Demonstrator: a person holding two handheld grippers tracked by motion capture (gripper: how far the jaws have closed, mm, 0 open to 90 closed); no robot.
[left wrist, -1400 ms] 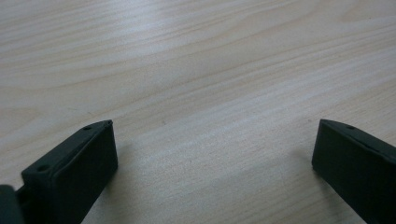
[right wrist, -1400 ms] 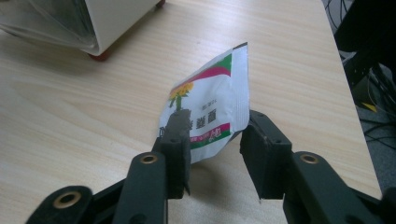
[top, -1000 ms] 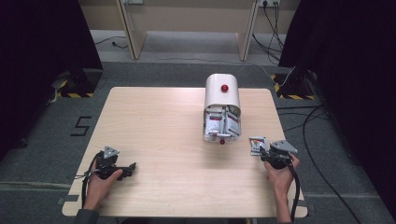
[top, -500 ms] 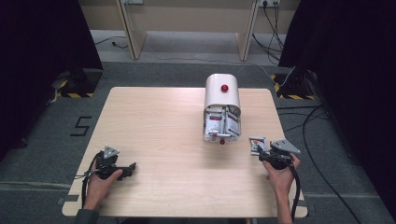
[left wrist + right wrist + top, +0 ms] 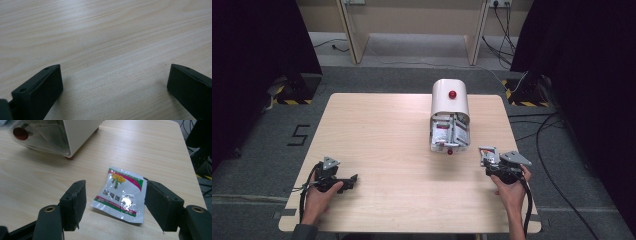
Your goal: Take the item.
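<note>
I see the printed sachet (image 5: 121, 194) flat on the bench (image 5: 382, 130), near the white dispenser (image 5: 450, 117), between my spread right gripper (image 5: 113, 206). My left gripper (image 5: 113, 86) is spread, empty.

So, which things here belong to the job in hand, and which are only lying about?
Likely in the job:
- sachet, lying between the open right claw
- white dispenser box holding more sachets

Only around:
- left claw, open over bare table
- cables on the floor
</note>
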